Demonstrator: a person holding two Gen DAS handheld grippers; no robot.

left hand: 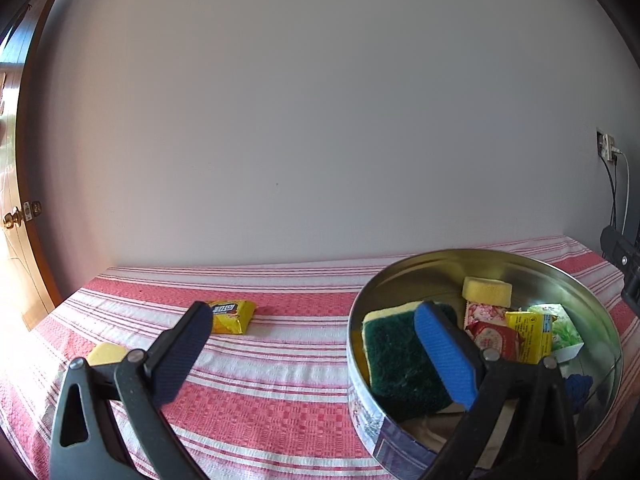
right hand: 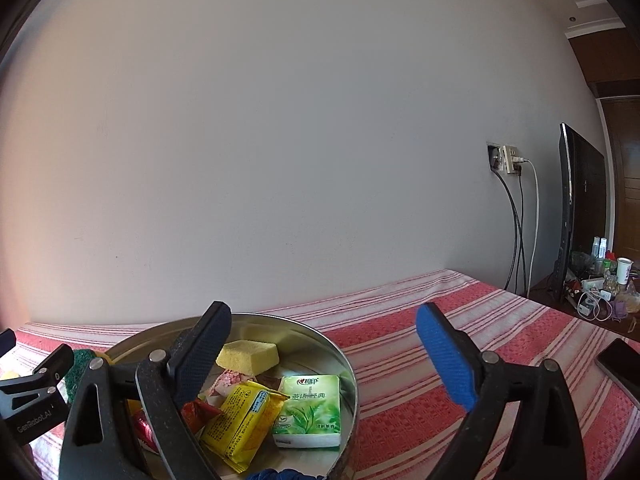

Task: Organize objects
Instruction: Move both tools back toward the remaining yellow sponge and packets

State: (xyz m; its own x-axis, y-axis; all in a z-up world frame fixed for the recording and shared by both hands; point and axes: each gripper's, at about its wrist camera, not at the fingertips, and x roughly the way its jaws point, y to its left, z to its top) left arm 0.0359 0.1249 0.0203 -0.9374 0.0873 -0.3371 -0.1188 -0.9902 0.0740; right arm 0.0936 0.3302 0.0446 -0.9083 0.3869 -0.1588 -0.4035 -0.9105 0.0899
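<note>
Tin [left hand: 576, 280] sits under my right tongs [right hand: 324, 354], already holding sponges and packets. Both tongs gape wide and grip nothing. Ahead of my left tongs [left hand: 316, 344] lie a yellow packet [left hand: 234, 316] and a yellow block [left hand: 106, 354], with open cloth [left hand: 260, 400] between.
</note>
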